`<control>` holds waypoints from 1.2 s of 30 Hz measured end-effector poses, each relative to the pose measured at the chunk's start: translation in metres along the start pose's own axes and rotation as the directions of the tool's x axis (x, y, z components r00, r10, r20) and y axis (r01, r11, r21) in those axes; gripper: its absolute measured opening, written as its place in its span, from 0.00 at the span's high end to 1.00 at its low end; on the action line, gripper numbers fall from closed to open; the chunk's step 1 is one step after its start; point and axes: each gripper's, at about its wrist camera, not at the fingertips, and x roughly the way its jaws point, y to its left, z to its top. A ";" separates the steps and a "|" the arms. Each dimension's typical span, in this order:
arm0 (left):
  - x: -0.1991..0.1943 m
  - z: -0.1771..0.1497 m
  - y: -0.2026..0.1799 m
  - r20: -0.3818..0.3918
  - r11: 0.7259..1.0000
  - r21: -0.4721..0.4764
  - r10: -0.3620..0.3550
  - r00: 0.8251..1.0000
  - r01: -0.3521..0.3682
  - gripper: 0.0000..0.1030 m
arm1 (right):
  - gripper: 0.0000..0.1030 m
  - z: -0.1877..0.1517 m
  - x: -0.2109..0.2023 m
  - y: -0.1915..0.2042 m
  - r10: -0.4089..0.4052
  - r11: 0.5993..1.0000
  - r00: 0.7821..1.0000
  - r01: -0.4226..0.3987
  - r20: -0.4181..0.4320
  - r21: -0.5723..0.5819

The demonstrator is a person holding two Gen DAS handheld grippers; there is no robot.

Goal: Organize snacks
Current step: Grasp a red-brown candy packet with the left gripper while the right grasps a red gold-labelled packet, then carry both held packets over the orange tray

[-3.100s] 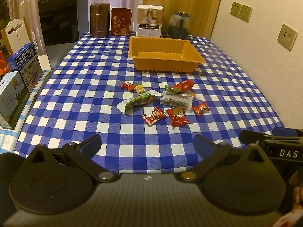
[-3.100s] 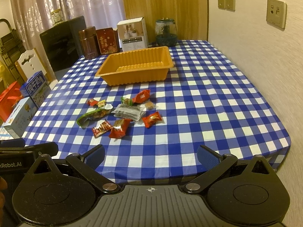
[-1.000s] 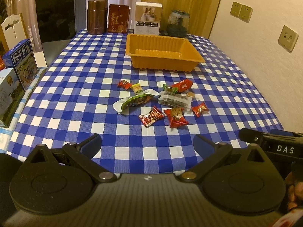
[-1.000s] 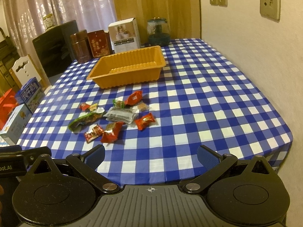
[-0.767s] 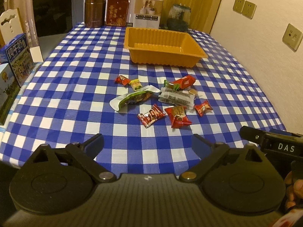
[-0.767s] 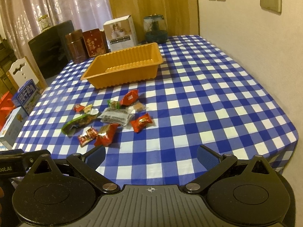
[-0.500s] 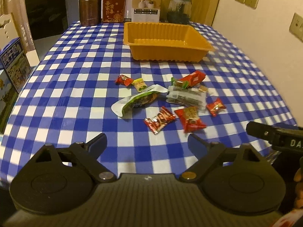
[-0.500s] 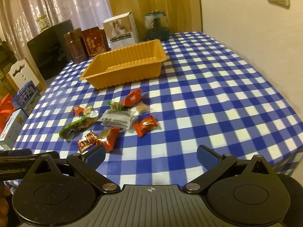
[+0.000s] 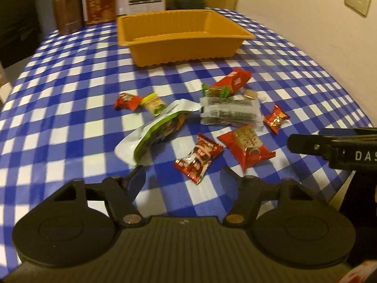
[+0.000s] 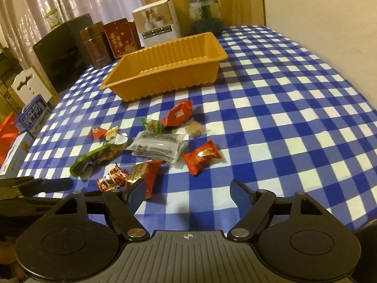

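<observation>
Lying loose in a cluster on the blue-and-white checked tablecloth [image 9: 70, 108], the snacks sit on the near side of the orange tray [image 9: 186, 47] and apart from it. Largest is the green-and-white pouch [image 9: 155, 132], its long axis running diagonally in the left wrist view, near-left end to far-right end, white flap pointing toward the clear packet of dark snacks [image 9: 229, 114]. That packet lies crosswise, long side roughly parallel to the tray's near wall. Beyond it a long red wrapper [image 9: 233, 80] slants up to the right, a small green-ended sweet [image 9: 215, 92] against its near end and a small tan sweet [image 9: 249, 94] just beside. Left of the pouch's flap: a small red sweet [image 9: 127, 101] touching a yellow-green one [image 9: 154, 103]. Nearest the camera: a red foil wrapper with white print [image 9: 198, 158], tilted, and a red packet with a tan label [image 9: 246, 147], its long axis running away to the left. A small red-gold sweet [image 9: 275, 118] lies off to the right.

Left gripper [image 9: 182, 179]: jaws have just been closing, now about half apart, nothing between them, hovering just short of the foil wrapper. Right gripper [image 10: 186, 193]: jaws have just been closing too, wide apart, empty; its left fingertip [image 10: 135, 192] overlaps the tan-labelled packet in view, contact unclear.

Tray interior looks bare. Behind it stand a brown canister [image 10: 95, 47], a red tin [image 10: 120, 37], a white box [image 10: 156, 24] and a glass jar [image 10: 206, 15].
</observation>
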 end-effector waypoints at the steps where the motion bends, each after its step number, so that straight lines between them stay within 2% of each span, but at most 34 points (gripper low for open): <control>1: 0.003 0.001 0.000 0.000 1.000 0.014 -0.011 1.000 0.011 0.40 | 0.24 0.001 0.002 0.000 -0.001 1.000 1.000 0.001 -0.001 0.002; 10: 0.027 0.009 -0.011 -0.009 0.983 0.175 -0.051 0.999 0.052 0.67 | 0.24 0.003 0.016 0.003 -0.004 1.000 1.000 0.004 -0.015 0.007; 14: 0.028 0.011 -0.013 -0.007 0.980 0.191 -0.062 0.998 0.062 0.78 | 0.24 0.003 0.020 0.007 0.005 1.000 1.000 -0.005 -0.021 0.001; 19: 0.024 0.009 -0.008 -0.004 0.987 0.156 -0.042 0.999 0.042 0.79 | 0.26 0.003 0.024 0.019 0.035 0.999 0.999 -0.036 -0.026 -0.019; 27: 0.006 0.005 0.009 0.016 0.995 0.094 -0.014 1.000 0.013 0.80 | 0.46 0.005 0.039 0.038 0.078 0.996 0.996 -0.080 -0.046 -0.044; 36: -0.002 0.004 0.015 0.026 0.999 0.049 -0.020 0.999 0.019 0.80 | 0.69 0.004 0.054 0.047 0.068 0.995 0.995 -0.073 -0.077 -0.069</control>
